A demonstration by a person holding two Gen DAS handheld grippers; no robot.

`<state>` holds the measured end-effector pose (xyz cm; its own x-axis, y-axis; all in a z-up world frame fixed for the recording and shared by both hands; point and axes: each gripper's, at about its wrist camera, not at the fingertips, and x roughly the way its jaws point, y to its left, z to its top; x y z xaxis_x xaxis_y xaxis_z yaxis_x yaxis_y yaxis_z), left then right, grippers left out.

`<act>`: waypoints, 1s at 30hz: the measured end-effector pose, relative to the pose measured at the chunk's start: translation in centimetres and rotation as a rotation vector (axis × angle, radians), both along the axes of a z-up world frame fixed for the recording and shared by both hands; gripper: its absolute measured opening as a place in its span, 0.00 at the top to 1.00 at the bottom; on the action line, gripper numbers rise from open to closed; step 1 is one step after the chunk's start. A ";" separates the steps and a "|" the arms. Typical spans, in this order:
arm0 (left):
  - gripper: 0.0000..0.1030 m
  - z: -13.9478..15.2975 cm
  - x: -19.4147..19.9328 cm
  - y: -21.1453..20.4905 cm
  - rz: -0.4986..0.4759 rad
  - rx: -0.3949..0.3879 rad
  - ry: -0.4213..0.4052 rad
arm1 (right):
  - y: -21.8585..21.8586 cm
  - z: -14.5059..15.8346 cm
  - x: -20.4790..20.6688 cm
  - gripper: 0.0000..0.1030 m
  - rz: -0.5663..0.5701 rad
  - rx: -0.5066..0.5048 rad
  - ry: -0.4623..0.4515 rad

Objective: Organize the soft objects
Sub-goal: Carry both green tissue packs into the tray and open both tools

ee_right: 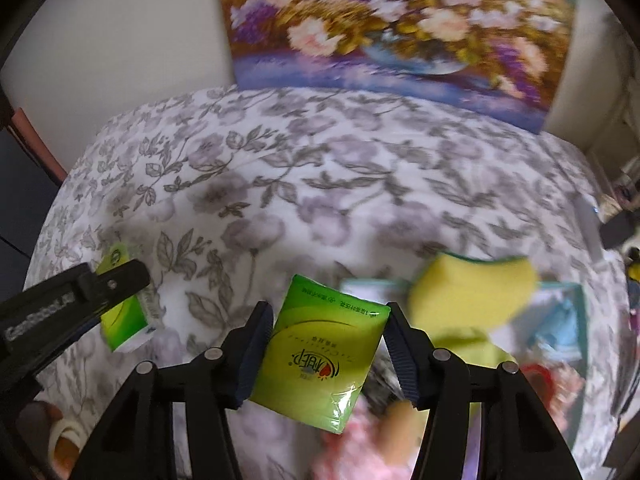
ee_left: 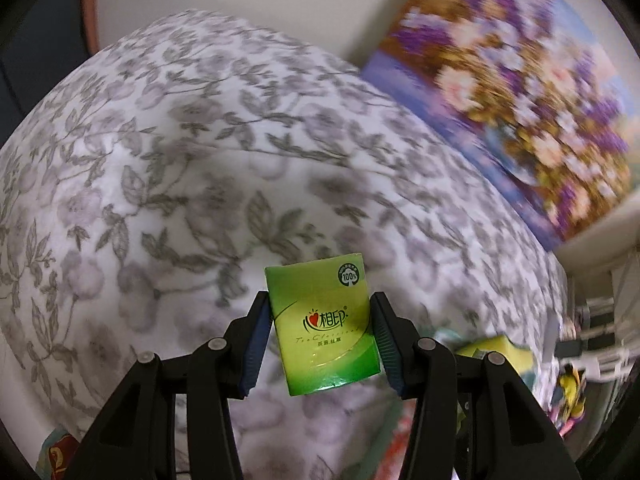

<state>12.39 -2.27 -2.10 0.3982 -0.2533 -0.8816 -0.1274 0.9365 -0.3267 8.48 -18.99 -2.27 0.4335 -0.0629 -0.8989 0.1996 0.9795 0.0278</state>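
Tissue packs are up off the floral bedspread (ee_left: 168, 152), one green pack (ee_left: 324, 324) clamped in my left gripper (ee_left: 322, 344), another (ee_right: 320, 356) pinched in my right gripper (ee_right: 324, 354), both light, squashy, film-slick, so I'm gripping across the flat sides.

Right claw (ee_right: 326, 354) grips green tissue pack (ee_right: 318, 354) (tilted)

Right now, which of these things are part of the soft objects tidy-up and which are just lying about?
Part of the job:
- green tissue pack in the left gripper
- second green tissue pack in the right gripper
- yellow sponge

Just lying about:
- flower painting against the wall
- floral bedspread
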 end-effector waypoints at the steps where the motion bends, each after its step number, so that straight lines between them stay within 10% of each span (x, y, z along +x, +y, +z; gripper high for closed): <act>1: 0.50 0.3 -0.6 -0.7 -0.020 -0.006 -0.006 | -0.4 0.5 -0.9 0.42 -0.008 0.003 -0.008; 26: 0.49 -0.4 -8.4 -16.2 -0.419 -0.018 0.037 | -13.7 -3.4 -11.7 0.42 -0.247 0.039 0.112; 30: 0.34 -0.4 -8.1 -15.7 -0.402 -0.037 0.044 | -14.2 -3.4 -12.0 0.42 -0.256 0.048 0.109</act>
